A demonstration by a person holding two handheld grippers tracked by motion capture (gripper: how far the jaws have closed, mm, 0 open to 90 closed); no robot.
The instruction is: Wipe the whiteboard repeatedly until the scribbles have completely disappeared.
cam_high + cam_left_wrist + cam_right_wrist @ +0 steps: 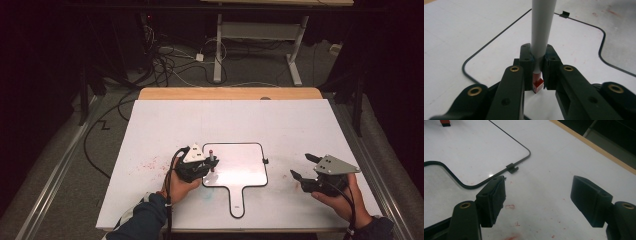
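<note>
The left gripper [537,66] was clamped on one grey marker [542,27] with a red end, held upright at the near left part of the single small whiteboard [245,165] (a black-rimmed paddle shape lying flat on the table [165,125]). The right gripper [537,202] stood spread wide with nothing between its jaws, right of the whiteboard and well apart from it. The marker's upper end was cut off in the left gripper view, and red smudges on the table were too faint to read.

Black gripper [199,167] jaws, brass screws, dark sleeves [145,220]
</note>
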